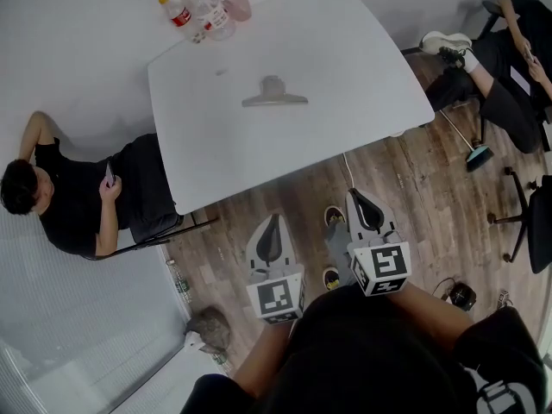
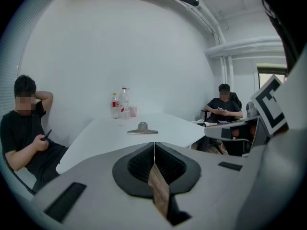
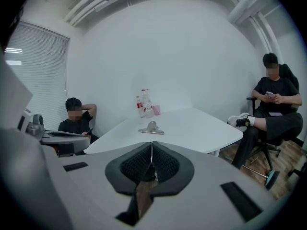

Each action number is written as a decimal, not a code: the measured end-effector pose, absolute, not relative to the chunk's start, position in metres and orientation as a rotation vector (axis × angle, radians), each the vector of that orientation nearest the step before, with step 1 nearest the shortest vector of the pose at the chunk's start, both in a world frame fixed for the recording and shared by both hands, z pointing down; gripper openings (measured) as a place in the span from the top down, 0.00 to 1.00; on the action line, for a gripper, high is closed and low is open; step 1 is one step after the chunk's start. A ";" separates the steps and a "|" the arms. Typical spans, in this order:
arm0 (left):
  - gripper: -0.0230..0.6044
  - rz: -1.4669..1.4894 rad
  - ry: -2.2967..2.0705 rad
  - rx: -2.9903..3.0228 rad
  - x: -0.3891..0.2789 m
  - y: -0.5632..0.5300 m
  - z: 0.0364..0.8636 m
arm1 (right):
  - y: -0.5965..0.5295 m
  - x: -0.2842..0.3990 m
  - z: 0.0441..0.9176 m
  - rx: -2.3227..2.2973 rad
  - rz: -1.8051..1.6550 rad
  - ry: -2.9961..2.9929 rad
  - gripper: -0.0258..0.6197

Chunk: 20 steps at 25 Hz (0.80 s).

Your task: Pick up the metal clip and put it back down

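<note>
L gripper (image 1: 274,229) + R gripper (image 1: 360,203): jaws together, empty, parked off table (image 1: 362,84) near edge, prob staging pre-reach. The metal clip (image 1: 274,93) lies mid-table, untouched.

metal clip (image 1: 274,92): silver-grey | table (image 1: 345,50): white | floor (image 1: 431,188): brown wood grain | bottles (image 1: 179,12): red labels

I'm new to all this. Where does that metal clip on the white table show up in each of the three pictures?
Head view: the metal clip lies on the white table, in the upper middle of the picture.
Left gripper view: the clip is just left of centre, on the tabletop.
Right gripper view: the clip is near the centre, on the tabletop.
Shared landmark: the bottles at the table's far corner, beyond the clip and to its left.
</note>
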<state>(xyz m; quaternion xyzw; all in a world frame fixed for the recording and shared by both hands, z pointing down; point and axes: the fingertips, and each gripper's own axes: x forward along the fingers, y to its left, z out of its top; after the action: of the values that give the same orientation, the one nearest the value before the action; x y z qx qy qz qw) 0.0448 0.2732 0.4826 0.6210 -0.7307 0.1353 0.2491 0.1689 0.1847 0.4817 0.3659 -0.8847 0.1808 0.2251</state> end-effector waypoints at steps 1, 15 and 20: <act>0.93 0.362 -1.994 1.684 0.040 0.268 0.484 | 0.179 0.165 0.485 1.003 0.495 -2.440 0.93; 0.93 0.391 -2.019 1.617 -0.012 0.202 0.492 | 0.102 0.118 0.494 0.957 0.499 -2.437 0.93; 0.93 0.370 -2.041 1.611 -0.023 0.177 0.478 | 0.080 0.105 0.489 0.935 0.498 -2.460 0.93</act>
<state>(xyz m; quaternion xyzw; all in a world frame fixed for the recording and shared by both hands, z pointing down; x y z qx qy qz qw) -0.0226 0.1769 0.4779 0.5931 -0.7514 0.1364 0.2549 0.1054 0.0799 0.4889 0.3398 -0.8939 0.1808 0.2297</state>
